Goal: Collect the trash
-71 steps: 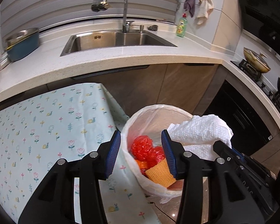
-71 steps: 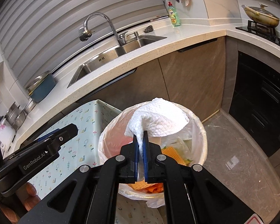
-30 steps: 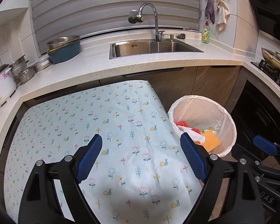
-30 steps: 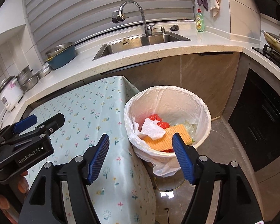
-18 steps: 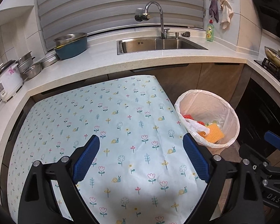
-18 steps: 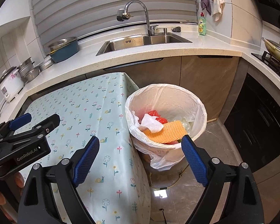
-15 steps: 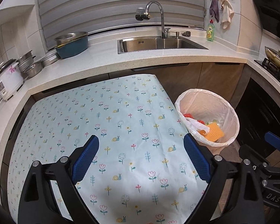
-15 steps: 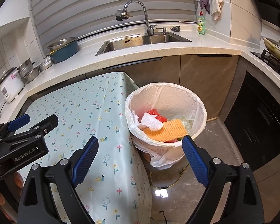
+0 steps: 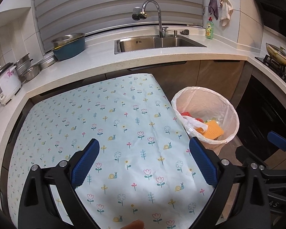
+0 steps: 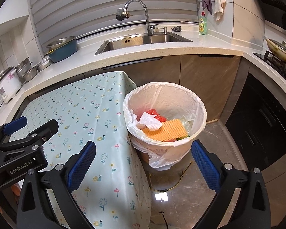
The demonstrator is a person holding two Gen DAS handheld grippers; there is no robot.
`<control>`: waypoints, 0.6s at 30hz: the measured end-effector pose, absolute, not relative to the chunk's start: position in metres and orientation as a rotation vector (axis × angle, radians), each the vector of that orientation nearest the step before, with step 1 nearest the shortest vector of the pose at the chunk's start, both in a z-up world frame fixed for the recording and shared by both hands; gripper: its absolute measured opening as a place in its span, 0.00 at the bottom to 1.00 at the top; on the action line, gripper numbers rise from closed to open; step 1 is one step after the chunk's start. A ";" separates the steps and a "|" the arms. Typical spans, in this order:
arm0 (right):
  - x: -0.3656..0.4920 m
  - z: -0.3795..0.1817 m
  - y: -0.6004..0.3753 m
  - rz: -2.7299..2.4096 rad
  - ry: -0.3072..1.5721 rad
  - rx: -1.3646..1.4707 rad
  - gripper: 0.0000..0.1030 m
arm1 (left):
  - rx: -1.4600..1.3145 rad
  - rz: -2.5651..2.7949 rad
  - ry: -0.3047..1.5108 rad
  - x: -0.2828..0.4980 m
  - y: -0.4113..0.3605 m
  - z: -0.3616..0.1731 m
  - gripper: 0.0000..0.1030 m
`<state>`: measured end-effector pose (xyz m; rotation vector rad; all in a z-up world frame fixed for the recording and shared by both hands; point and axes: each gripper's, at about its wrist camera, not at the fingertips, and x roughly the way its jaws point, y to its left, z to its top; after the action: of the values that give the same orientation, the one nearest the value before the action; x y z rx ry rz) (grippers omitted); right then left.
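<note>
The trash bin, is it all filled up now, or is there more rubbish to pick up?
Looks nearly done. The trash bin already holds a white paper towel, an orange cloth and red wrappers. Nothing is in hand: the left hand-held gripper, whose jaws are opening, and the right hand-held gripper hold nothing. I see no trash on the flowered tablecloth, so little seems left.

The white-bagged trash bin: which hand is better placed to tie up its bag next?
Probably the right: its tongs, open and empty, point at the white-bagged trash bin; the left tongs hover over the floral tablecloth.
</note>
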<state>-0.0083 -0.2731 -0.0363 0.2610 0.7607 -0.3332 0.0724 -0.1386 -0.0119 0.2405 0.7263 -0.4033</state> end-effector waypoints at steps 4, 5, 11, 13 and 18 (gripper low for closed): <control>-0.009 -0.037 -0.275 -0.342 0.759 0.257 0.94 | 0.238 -0.402 0.727 0.072 -0.139 -0.012 0.88; -0.009 -0.036 -0.275 -0.343 0.757 0.257 0.94 | 0.240 -0.402 0.727 0.072 -0.140 -0.012 0.88; -0.008 -0.037 -0.275 -0.348 0.759 0.246 0.94 | 0.237 -0.392 0.731 0.071 -0.140 -0.013 0.88; -0.008 -0.038 -0.275 -0.348 0.761 0.246 0.94 | 0.237 -0.389 0.732 0.071 -0.140 -0.013 0.88; -0.008 -0.039 -0.273 -0.346 0.764 0.242 0.94 | 0.232 -0.380 0.733 0.072 -0.137 -0.013 0.88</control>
<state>-0.0083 -0.2728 -0.0386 0.2419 0.7636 -0.3455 0.0718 -0.1374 -0.0134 0.2317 0.7332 -0.3802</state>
